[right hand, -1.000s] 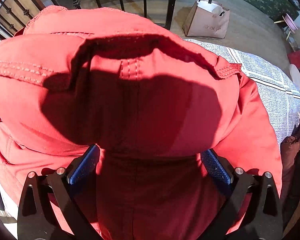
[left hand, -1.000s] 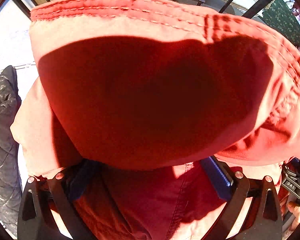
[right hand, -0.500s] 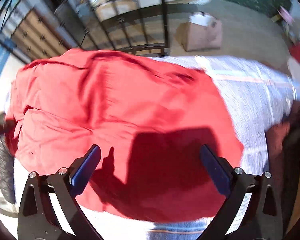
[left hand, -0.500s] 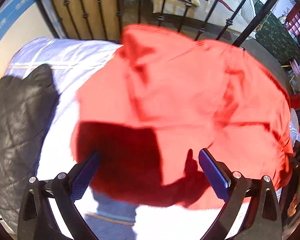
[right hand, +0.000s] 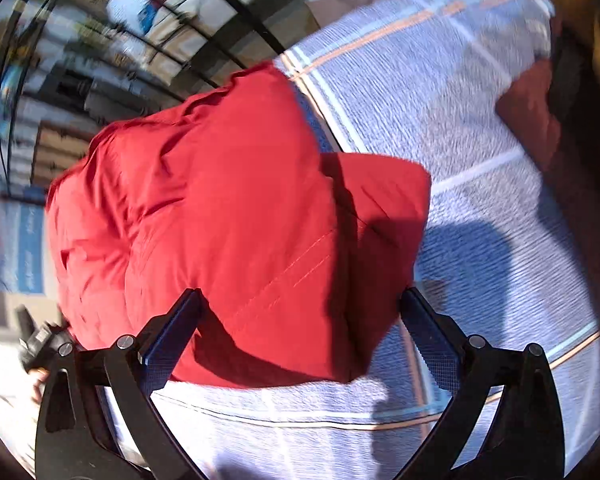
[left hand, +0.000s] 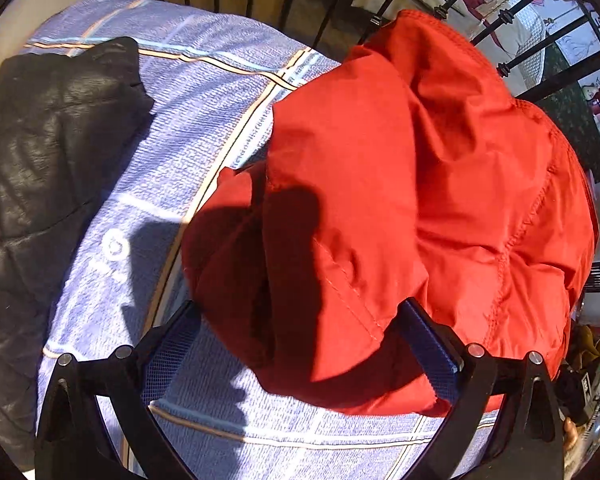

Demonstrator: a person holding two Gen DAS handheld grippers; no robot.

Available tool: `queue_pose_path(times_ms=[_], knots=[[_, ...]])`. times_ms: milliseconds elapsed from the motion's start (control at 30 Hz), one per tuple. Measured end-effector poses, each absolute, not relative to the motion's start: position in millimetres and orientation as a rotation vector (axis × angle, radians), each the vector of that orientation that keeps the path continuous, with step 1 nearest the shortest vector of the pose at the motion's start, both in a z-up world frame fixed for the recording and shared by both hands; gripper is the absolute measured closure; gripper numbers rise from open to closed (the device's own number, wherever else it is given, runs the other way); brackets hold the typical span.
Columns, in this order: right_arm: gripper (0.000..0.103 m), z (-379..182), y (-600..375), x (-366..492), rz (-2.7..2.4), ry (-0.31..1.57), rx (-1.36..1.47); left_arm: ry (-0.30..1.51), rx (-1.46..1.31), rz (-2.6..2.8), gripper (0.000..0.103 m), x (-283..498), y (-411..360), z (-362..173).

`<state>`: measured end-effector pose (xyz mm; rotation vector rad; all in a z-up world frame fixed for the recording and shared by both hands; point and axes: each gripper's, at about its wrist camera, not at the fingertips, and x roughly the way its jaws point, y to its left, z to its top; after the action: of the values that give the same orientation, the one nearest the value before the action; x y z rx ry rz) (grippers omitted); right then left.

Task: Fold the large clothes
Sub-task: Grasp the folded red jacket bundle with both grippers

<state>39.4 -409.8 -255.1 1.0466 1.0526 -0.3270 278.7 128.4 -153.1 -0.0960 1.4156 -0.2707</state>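
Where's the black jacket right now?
Only the left wrist view shows the black jacket: it lies at the far left on the blue checked bedspread, apart from the red jacket on the right.

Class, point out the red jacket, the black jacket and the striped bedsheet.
red jacket (left hand: 440, 200): left wrist view, sunlit middle panel.
black jacket (left hand: 40, 168): left wrist view, quilted surface.
striped bedsheet (right hand: 440, 92): right wrist view, bare patch.
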Motion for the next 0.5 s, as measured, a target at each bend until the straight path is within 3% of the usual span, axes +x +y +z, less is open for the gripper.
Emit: queue_pose_path(times_ms=[500], knots=[[0.004, -304.8, -446.7, 47.6, -0.221, 0.978, 1.324, 1.527, -0.322, -0.368, 0.004, 297.9, 138.1, -201.8]])
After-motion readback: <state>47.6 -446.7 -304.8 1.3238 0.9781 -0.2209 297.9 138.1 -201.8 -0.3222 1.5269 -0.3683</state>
